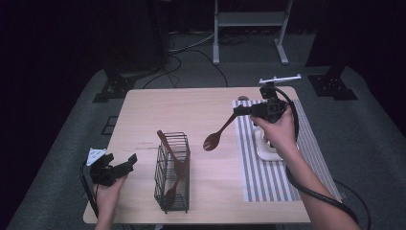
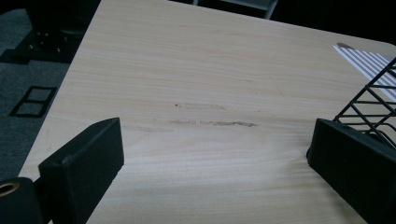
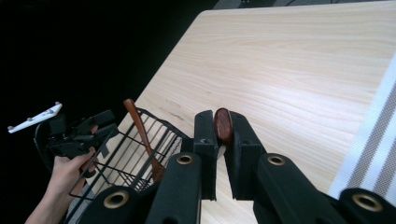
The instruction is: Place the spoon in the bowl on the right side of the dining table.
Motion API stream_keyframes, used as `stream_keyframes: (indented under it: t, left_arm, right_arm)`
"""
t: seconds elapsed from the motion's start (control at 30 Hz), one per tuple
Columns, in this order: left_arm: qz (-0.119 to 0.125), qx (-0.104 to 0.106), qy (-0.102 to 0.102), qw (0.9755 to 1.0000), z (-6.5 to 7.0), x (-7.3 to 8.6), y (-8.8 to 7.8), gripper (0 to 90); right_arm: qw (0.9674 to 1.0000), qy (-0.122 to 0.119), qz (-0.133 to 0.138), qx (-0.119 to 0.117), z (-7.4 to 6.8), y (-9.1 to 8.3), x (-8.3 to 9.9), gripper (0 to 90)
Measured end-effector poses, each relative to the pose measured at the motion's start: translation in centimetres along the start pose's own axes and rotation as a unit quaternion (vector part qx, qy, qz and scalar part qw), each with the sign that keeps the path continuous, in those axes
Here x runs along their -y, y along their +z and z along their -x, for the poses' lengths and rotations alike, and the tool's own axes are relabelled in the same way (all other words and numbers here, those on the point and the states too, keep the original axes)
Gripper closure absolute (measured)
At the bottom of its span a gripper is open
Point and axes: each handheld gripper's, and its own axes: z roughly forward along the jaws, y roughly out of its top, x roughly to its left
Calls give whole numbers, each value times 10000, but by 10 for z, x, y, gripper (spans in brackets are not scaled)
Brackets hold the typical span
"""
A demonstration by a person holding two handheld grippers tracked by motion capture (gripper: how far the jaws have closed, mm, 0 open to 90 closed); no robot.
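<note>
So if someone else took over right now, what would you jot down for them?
Right tool: shut on the handle of a brown wooden spoon, held in the air between the striped mat and the black wire basket.
Left tool: open, holding nothing, low over the table just left of the basket.
Done: at least one wooden utensil already stands in the basket.
Left: probably lower the spoon into the basket and let go. A white dish sits on the mat.

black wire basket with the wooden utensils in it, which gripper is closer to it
Left. The left gripper rests on the table just beside the black wire basket, jaws open. The right gripper hovers farther off over the striped mat, clamping a brown wooden spoon.
</note>
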Motion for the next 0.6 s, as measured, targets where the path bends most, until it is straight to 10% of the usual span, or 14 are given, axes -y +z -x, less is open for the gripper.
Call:
stream_keyframes:
  t: [0.6]
  left_arm:
    - [-8,-13,21,10000,0,0,0,26]
  right_arm:
    - [9992,346,16,196,34,-8,15,829]
